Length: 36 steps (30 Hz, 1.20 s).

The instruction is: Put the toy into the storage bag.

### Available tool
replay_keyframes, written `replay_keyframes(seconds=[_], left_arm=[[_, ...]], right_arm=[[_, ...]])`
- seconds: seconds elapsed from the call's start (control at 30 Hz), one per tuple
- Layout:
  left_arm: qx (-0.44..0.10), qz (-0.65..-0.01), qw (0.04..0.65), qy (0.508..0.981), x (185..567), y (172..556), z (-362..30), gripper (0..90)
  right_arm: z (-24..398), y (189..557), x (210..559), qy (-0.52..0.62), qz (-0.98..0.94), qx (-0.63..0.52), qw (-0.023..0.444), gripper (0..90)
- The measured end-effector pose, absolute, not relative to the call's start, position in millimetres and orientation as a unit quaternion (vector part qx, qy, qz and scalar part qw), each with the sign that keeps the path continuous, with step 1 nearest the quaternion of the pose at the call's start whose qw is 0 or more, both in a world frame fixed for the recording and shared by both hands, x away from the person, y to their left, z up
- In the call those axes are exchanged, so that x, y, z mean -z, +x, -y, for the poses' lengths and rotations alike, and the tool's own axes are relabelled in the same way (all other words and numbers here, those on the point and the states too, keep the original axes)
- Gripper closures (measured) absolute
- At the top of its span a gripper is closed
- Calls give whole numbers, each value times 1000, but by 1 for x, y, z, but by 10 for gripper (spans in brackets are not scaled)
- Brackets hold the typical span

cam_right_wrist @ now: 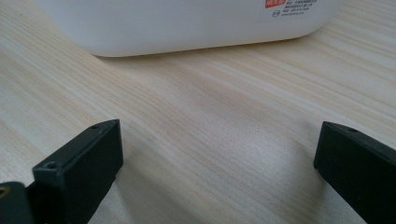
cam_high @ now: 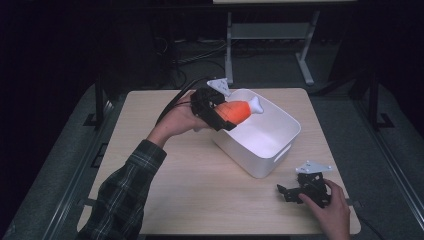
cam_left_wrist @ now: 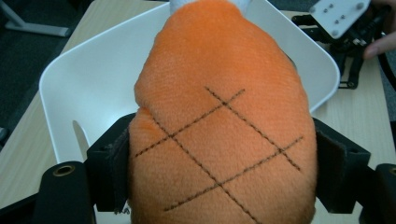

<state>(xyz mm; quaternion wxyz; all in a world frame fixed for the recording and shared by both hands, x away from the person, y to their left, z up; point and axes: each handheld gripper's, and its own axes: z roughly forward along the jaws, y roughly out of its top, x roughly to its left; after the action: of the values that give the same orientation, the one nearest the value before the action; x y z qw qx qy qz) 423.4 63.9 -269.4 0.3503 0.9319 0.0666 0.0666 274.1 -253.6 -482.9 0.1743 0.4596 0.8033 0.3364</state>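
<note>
An orange plush toy with a white tip is held above the near-left rim of a white bin. My left gripper is shut on the toy, its black jaws pressing both sides of the plush toy, which bears stitched crossing lines. The white bin lies open below it. My right gripper rests low on the table at the front right, open, with nothing between its jaws. In the right gripper view the bin's outer wall stands just ahead of the right gripper.
A light wooden table carries the bin, which sits turned at an angle right of centre. A red label is stuck on the bin's wall. Dark floor, cables and a metal table frame lie beyond the far edge.
</note>
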Motion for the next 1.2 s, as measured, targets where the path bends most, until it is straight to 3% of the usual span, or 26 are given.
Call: replay_keyframes(seconds=[0.53, 1.2], left_arm=[[-58, -68, 360, 929, 273, 465, -48, 207], [-36, -69, 363, 929, 303, 501, -27, 206]], right_arm=[[253, 274, 483, 461, -803, -337, 174, 7], [253, 274, 483, 461, -802, -337, 174, 7]])
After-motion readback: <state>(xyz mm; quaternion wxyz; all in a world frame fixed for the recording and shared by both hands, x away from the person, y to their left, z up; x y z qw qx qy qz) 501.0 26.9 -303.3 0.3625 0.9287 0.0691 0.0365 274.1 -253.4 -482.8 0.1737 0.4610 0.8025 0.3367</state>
